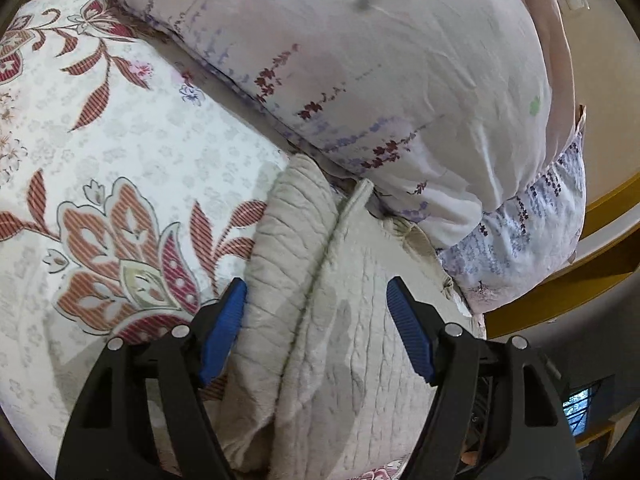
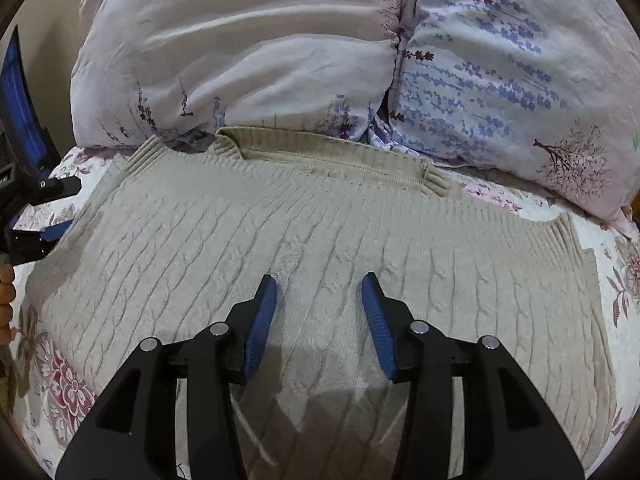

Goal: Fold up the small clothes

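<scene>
My beige cable-knit sweater (image 2: 320,232) lies flat on the bed (image 1: 132,136), ribbed collar toward the pillows (image 2: 280,48). My left tongs (image 1: 316,320) and right tongs (image 2: 319,320) gape above it, empty.

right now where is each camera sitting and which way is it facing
Left wrist: on the left gripper, aimed down at the sweater edge and pillows; its open blue fingers show.
Right wrist: on the right gripper, over the sweater's middle, facing the pillows; open fingers and, far left, the left gripper show.
Shared: sweater, pillows, floral bedsheet.
</scene>
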Motion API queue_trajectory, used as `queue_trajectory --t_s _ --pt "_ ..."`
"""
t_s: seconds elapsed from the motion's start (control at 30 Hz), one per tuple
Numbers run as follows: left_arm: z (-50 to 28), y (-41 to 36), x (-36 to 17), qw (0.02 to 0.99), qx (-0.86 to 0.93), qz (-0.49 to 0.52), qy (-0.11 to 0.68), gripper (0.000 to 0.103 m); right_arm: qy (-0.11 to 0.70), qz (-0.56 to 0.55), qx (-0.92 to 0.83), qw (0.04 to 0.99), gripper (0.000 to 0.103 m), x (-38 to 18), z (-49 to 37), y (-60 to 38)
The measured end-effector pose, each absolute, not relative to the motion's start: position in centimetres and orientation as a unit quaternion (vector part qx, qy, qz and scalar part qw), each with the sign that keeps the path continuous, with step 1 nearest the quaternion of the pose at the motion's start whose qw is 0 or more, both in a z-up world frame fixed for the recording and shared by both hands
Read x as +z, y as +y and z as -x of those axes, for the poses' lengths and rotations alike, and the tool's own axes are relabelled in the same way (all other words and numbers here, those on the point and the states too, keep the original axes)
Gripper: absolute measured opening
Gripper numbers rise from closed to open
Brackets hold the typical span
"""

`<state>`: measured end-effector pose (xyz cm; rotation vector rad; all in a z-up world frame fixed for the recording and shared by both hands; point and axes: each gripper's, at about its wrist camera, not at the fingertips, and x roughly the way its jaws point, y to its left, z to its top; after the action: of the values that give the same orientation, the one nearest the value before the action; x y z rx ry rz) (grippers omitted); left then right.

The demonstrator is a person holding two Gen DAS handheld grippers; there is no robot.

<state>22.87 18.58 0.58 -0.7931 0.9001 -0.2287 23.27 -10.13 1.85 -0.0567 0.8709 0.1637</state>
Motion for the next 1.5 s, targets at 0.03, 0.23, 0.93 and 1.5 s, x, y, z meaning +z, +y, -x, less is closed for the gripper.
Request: queue_trajectory --t_s 0.03,0.23,0.93,1.5 --pt "-23.0 18.3 0.6 0.821 -0.107 0.369 0.423 0.071 0.422 0.026 0.081 0.902 0.047 1.9 -23.3 -10.2" --pt "-22.9 17.7 0.4 0.817 -0.11 0.374 0.426 0.062 0.418 0.022 0.082 0.905 0.047 1.9 -23.0 -10.4" --pt "-23.1 12.4 7.7 0.815 -0.218 0.409 0.347 0.015 0.417 0.013 0.09 0.904 0.047 2.1 -23.1 -10.7" --pt "-27.5 -11.8 5.5 0.76 -0.369 0.319 0.43 0.015 0.363 -0.258 0.01 0.895 0.051 3.4 -16.9 -31.0"
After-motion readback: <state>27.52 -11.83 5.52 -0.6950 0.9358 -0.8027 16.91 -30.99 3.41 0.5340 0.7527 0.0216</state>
